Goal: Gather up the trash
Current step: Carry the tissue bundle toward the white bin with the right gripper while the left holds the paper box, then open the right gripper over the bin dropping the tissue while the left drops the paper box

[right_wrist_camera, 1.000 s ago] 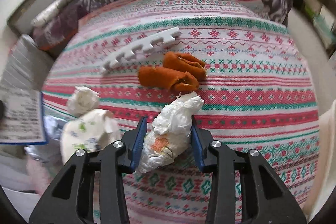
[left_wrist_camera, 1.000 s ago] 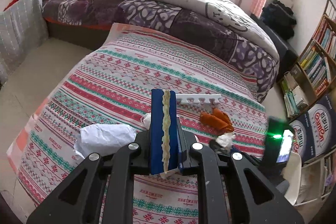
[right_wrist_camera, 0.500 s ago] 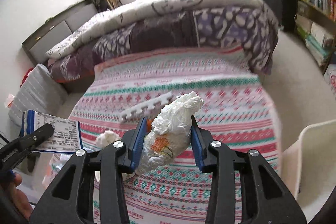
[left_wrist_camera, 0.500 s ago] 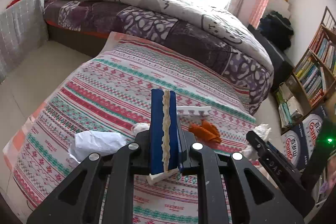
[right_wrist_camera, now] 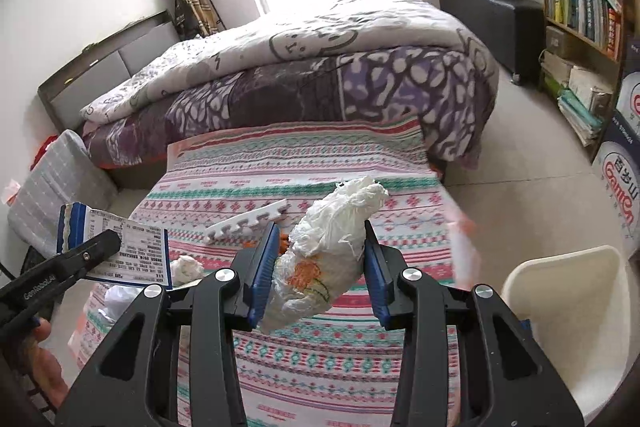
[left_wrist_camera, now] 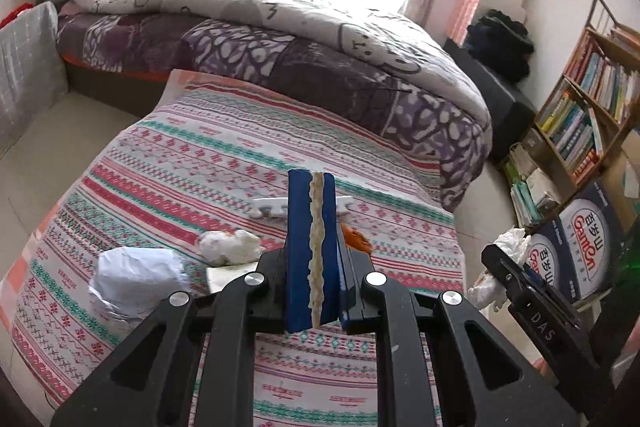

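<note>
My left gripper (left_wrist_camera: 314, 255) is shut on a flat blue packet (left_wrist_camera: 310, 243), held edge-on above the striped mat (left_wrist_camera: 192, 163); it also shows in the right wrist view (right_wrist_camera: 116, 247). My right gripper (right_wrist_camera: 318, 259) is shut on a crumpled white tissue wad (right_wrist_camera: 328, 247) with an orange stain, lifted above the mat. On the mat lie a small tissue ball (left_wrist_camera: 228, 247), a crumpled white paper (left_wrist_camera: 136, 273), orange peel (left_wrist_camera: 356, 239) and a white toothed foam strip (left_wrist_camera: 268, 205).
A cream plastic bin (right_wrist_camera: 576, 311) stands right of the mat. A bed with a purple quilt (left_wrist_camera: 320, 67) lies behind the mat. A bookshelf (left_wrist_camera: 592, 99) and boxes (left_wrist_camera: 580, 239) stand at the right. A grey cushion (left_wrist_camera: 24, 67) is at the left.
My right gripper has lifted the tissue wad off the mat and risen, tilting up toward the room. My left gripper has also risen with the blue packet.
</note>
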